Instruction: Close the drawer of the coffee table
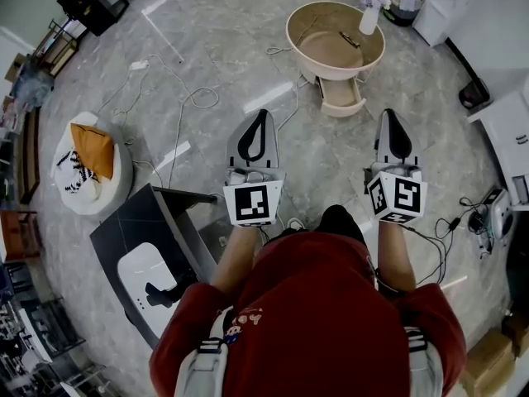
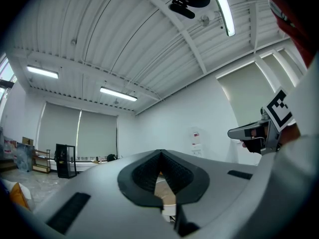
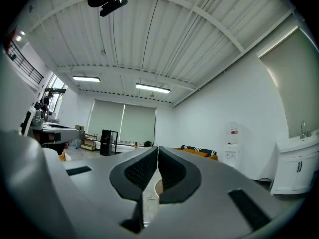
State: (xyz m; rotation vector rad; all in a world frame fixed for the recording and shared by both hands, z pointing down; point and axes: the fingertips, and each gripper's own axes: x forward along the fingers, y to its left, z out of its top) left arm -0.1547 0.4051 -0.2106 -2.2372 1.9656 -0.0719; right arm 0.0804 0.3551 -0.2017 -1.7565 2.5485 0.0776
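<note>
1. Your left tool (image 1: 261,121) was closed with nothing in it. The tips of its jaws met, and a teardrop gap behind them held nothing.
2. Your right tool (image 1: 390,121) was closed too and empty, with only a thin slit between its jaws. With a push and not a pick-up ahead, closed jaws probably served as blunt noses.
3. Both tools had smooth grey shells that tapered to a point, with ribbed black rubber pads (image 2: 142,173) inside the jaws. Each carried a white cube printed with black square markers at the rear.
4. You held both tools level and side by side, well apart, pointing at the coffee table (image 1: 307,15). This looked like an approach, since neither tool touched anything.
5. The drawer (image 1: 341,99) was ahead of the tools, between their lines of aim and well apart from both. It stood pulled out of the table's near side, towards you. It was a shallow beige tray with a rounded front, and it was not yet closed.
6. The coffee table was round and beige, with a raised rim like a bowl. A white vase (image 1: 369,20) of pale flowers stood at its far edge.
7. The floor (image 1: 215,48) was glossy grey marble tile, with a thin white cable (image 1: 198,98) lying looped across it.
</note>
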